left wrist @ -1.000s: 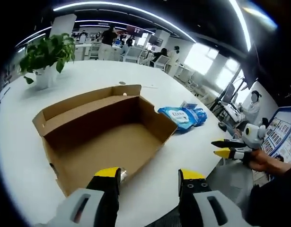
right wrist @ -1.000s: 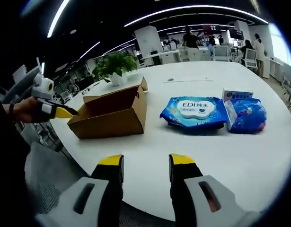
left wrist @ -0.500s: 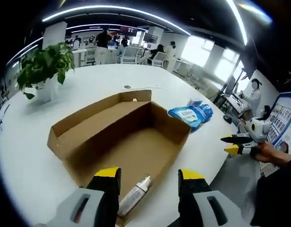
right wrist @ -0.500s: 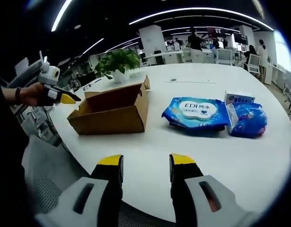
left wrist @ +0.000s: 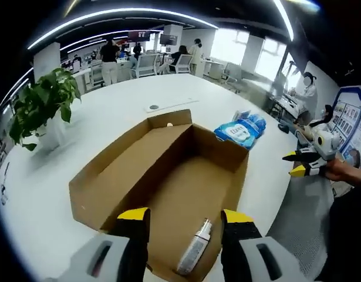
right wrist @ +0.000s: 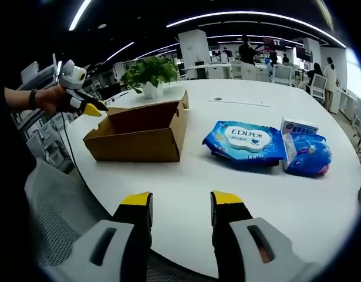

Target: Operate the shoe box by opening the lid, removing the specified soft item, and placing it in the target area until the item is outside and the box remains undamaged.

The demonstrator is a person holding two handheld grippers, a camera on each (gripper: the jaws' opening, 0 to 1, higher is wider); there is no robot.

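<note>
I was working in an open-plan office: long strip ceiling lights (right wrist: 256, 13), white desks and chairs (left wrist: 146, 61) with people beyond, a potted green leafy plant (left wrist: 39, 106) on my broad white round tabletop (right wrist: 274, 188).

Illumination is bright and even, supplied by long ceiling light strips (left wrist: 127, 13) and by daylight from windows (left wrist: 268, 56), which are overexposed. The white surface (right wrist: 297, 194) reflects diffuse light without hard glare. Soft shadows fall inside the cardboard box (left wrist: 168, 176) and beneath the blue packs (right wrist: 245, 141). Fisheye distortion bends straight lines near the edges. Background people are small and slightly blurred.
</note>
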